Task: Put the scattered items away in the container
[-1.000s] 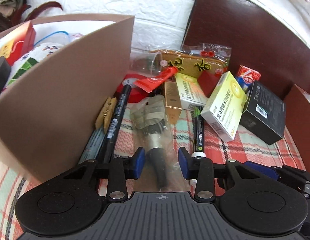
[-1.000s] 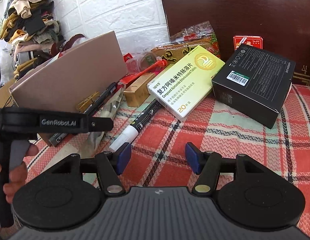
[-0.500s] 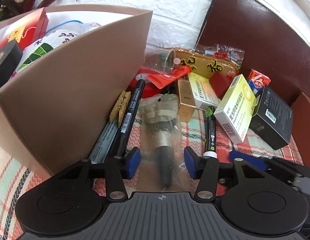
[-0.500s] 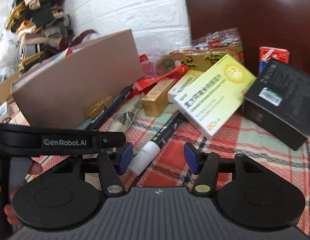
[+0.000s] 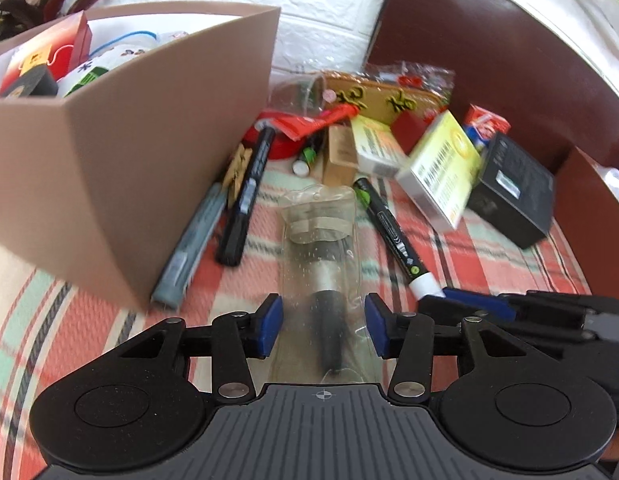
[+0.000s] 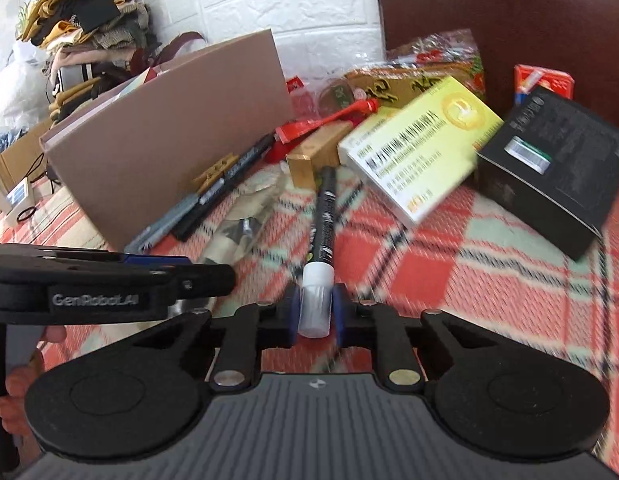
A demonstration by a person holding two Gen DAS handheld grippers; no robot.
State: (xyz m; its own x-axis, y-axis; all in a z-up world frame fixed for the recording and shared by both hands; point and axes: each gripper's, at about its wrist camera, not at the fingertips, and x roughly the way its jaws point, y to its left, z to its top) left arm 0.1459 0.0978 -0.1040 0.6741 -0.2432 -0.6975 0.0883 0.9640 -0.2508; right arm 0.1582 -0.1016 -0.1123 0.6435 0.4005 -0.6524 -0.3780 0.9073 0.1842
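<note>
A brown cardboard box [image 5: 149, 152] stands at the left, holding several items; it also shows in the right wrist view [image 6: 177, 140]. My left gripper [image 5: 321, 326] is open, its pads on either side of a clear plastic packet with a dark brush [image 5: 323, 248] inside. My right gripper [image 6: 315, 312] is shut on the white cap end of a black marker [image 6: 323, 216], which also shows in the left wrist view [image 5: 389, 228]. A second black marker [image 5: 247, 196] and a grey pen [image 5: 189, 248] lie along the box wall.
A yellow medicine box [image 6: 421, 140], a black box [image 6: 549, 160], a gold box [image 6: 313, 152], a red tube [image 6: 329, 120] and a snack packet [image 6: 409, 72] lie scattered on the plaid cloth [image 6: 469, 280]. A dark chair back [image 6: 509, 12] stands behind.
My right gripper moved left and closed on the marker's white cap. My left gripper slid forward around the clear packet and stayed open.
</note>
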